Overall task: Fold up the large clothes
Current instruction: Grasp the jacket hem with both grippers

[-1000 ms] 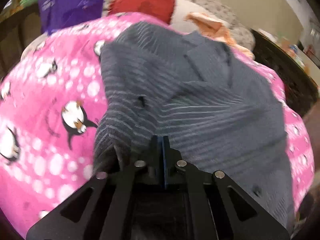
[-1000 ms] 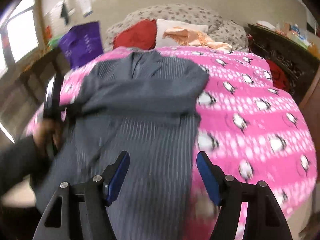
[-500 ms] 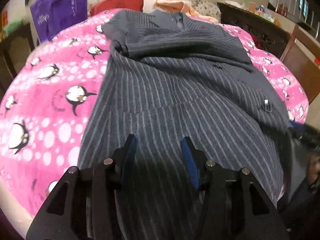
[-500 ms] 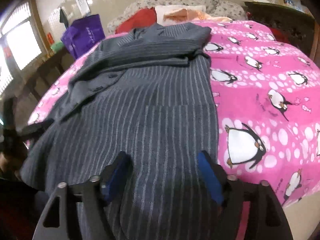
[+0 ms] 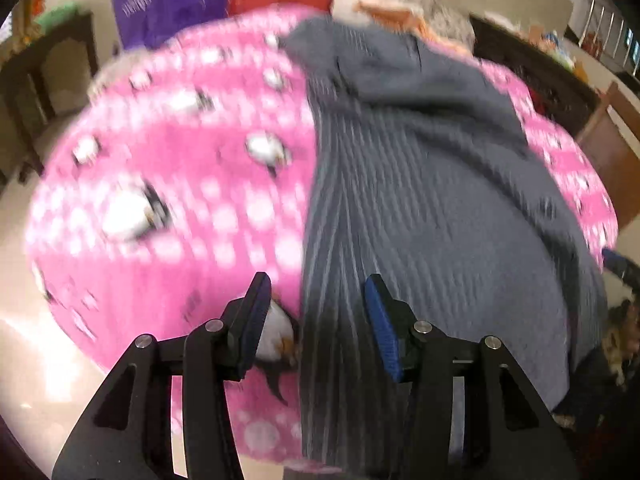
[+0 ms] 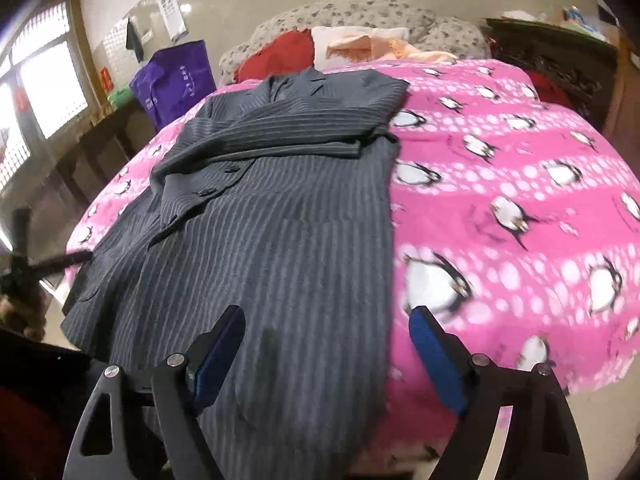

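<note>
Pink fleece printed with penguins covers one bed, and on it lies a single grey pinstriped jacket, spread lengthwise with its collar toward the headboard and its hem hanging near the foot edge. One sleeve is folded across the chest, running from the right shoulder toward the left side. Two dark buttons show along the front edge in the right wrist view; a third is too faint to be sure of.

At the head of the bed sit one red cushion, one white pillow with a peach cloth draped over it, and a grey patterned cover behind them. One purple bag stands on a dark sideboard beside the bed, under a bright window.

The right gripper hovers above the jacket's hem, jaws opening wide; one finger is over the striped cloth, the other over the pink blanket, and neither pad presses on anything. The left gripper hangs over the jacket's left edge, its jaws apart and empty, one finger above the blanket and the other above the grey cloth. That view is heavily blurred. The left gripper also appears as a dark shape at the far left of the right wrist view, beside the bed's edge.
</note>
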A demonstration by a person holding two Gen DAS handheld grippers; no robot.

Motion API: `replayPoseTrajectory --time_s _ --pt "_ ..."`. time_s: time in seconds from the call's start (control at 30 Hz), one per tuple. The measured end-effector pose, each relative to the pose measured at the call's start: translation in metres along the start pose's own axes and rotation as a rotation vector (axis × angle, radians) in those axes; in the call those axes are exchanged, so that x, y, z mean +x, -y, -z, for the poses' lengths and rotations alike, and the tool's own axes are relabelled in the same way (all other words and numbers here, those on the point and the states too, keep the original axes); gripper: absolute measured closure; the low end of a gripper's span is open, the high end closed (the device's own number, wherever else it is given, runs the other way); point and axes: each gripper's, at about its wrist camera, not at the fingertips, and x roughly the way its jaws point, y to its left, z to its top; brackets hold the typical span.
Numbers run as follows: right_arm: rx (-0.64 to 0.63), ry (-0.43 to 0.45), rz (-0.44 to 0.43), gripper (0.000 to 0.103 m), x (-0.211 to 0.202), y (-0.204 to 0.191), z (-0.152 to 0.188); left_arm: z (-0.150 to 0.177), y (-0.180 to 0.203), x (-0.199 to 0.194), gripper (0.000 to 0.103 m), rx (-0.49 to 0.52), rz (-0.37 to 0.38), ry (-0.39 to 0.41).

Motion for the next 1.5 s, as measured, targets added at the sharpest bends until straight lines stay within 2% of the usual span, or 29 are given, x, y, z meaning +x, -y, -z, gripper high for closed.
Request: replayPoseTrajectory --time_s 0.03,0.07,0.1,0.17,0.27,0.43,0.47,0.5,0.53,0.6,0.77,0.83,0.9,1.0,1.07,1.1,1.13,1.17,1.2,1.27,1.37,1.43,1.47,1.5 --pt "0.004 -0.001 -0.005 0.022 -0.003 0.002 0.004 0.004 0.001 0.001 0.052 0.001 0.022 -0.002" --pt "0.008 -0.015 -0.023 0.027 -0.003 0.006 0.009 0.007 0.004 0.000 0.044 0.014 0.046 0.009" --pt "0.011 -0.028 -0.039 0.031 -0.002 0.007 0.011 0.008 0.009 0.001 0.042 0.025 0.057 0.005" --pt "0.021 -0.058 -0.068 0.041 0.003 0.010 0.018 0.005 0.013 0.004 0.042 0.046 0.053 -0.002" --pt "0.069 -0.069 -0.084 0.046 0.010 0.017 0.023 -0.003 0.011 0.010 0.041 0.067 0.026 0.001" --pt "0.090 -0.108 -0.170 0.052 0.018 0.019 0.030 -0.006 0.012 0.014 0.041 0.070 0.063 -0.028" --pt "0.084 -0.102 -0.181 0.055 0.016 0.018 0.030 -0.005 0.013 0.012 0.043 0.079 0.088 -0.042" --pt "0.085 -0.096 -0.196 0.057 0.014 0.017 0.030 -0.004 0.013 0.010 0.064 0.077 0.124 -0.054" --pt "0.087 -0.081 -0.209 0.059 0.011 0.018 0.029 -0.004 0.012 0.008 0.072 0.063 0.149 -0.059" --pt "0.097 -0.038 -0.239 0.060 0.004 0.019 0.028 -0.004 0.007 0.004 0.082 0.031 0.162 -0.042" --pt "0.126 -0.064 -0.266 0.061 0.011 0.023 0.036 -0.004 0.010 0.007 0.081 0.034 0.175 -0.047" --pt "0.125 -0.092 -0.279 0.061 0.016 0.023 0.039 -0.004 0.010 0.012 0.073 0.040 0.192 -0.061" --pt "0.129 -0.097 -0.286 0.061 0.017 0.023 0.038 -0.004 0.010 0.015 0.056 0.030 0.232 -0.068" --pt "0.122 -0.124 -0.286 0.061 0.020 0.023 0.035 -0.010 0.019 0.017 0.045 0.069 0.237 -0.068" --pt "0.103 -0.077 -0.314 0.064 0.011 0.019 0.029 -0.013 0.024 0.017 0.046 0.082 0.226 -0.071" --pt "0.086 -0.051 -0.331 0.065 0.005 0.017 0.027 -0.013 0.026 0.016 0.050 0.084 0.224 -0.069" --pt "0.076 -0.037 -0.349 0.065 0.002 0.015 0.025 -0.014 0.027 0.013 0.057 0.088 0.224 -0.058" --pt "0.069 -0.036 -0.359 0.065 0.002 0.013 0.025 -0.014 0.027 0.011 0.073 0.090 0.216 -0.050" --pt "0.055 -0.060 -0.346 0.065 0.007 0.011 0.026 -0.014 0.024 0.010 0.081 0.086 0.200 -0.043" --pt "0.057 -0.108 -0.318 0.065 0.017 0.010 0.032 -0.014 0.018 0.013 0.087 0.067 0.176 -0.044" --pt "0.062 -0.090 -0.318 0.065 0.017 0.010 0.033 -0.012 0.018 0.014 0.086 0.068 0.166 -0.040" --pt "0.058 -0.089 -0.306 0.065 0.018 0.009 0.033 -0.009 0.021 0.017 0.080 0.090 0.152 -0.042" --pt "0.051 -0.077 -0.303 0.066 0.017 0.006 0.032 -0.007 0.023 0.018 0.072 0.094 0.155 -0.044" --pt "0.040 -0.062 -0.301 0.067 0.013 0.003 0.030 -0.007 0.025 0.018 0.070 0.094 0.163 -0.042"
